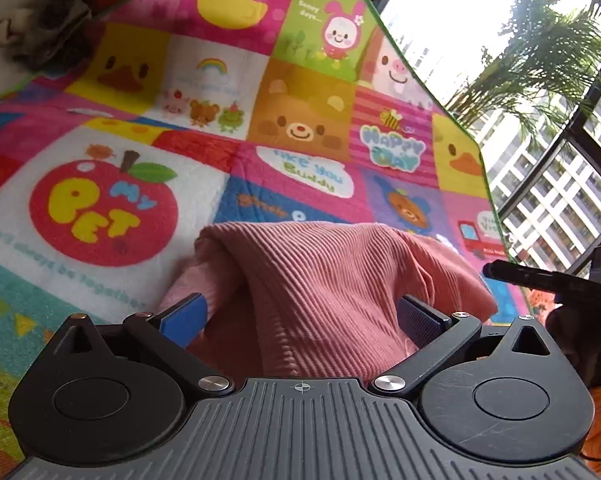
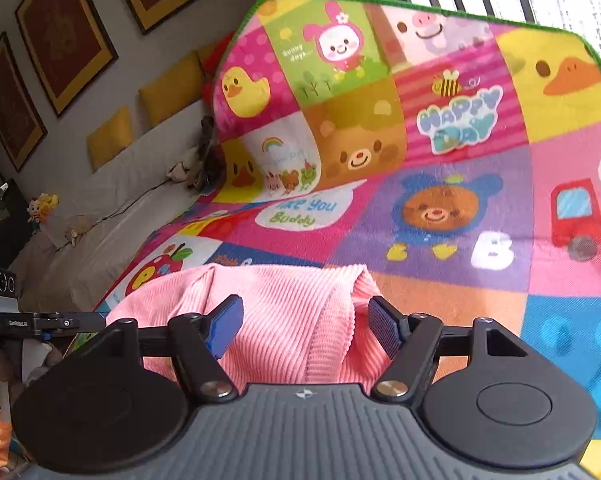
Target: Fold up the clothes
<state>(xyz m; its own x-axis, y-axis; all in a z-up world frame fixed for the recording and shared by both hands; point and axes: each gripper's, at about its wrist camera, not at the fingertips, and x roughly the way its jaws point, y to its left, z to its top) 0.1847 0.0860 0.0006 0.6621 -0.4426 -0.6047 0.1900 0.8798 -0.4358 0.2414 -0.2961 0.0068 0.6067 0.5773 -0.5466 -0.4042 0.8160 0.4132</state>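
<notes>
A pink ribbed garment point(image 1: 312, 272) lies bunched on a colourful cartoon mat point(image 1: 112, 160). In the left wrist view my left gripper point(image 1: 300, 306) stands open, its blue pads point(image 1: 184, 314) wide apart with a hump of the pink cloth between them. In the right wrist view the same garment point(image 2: 284, 304) fills the gap of my right gripper point(image 2: 304, 314), which is open too. Its pads point(image 2: 384, 326) sit clear of the fabric's sides. The two grippers are close side by side over the garment. The part of the cloth under the gripper bodies is hidden.
The mat's green edge point(image 2: 420, 0) curls upward at the far side. A grey couch point(image 2: 112, 200) with yellow cushions point(image 2: 172, 88) and small toys lies to the left, below framed pictures point(image 2: 64, 36). A large window point(image 1: 560, 180) with a palm is on the right.
</notes>
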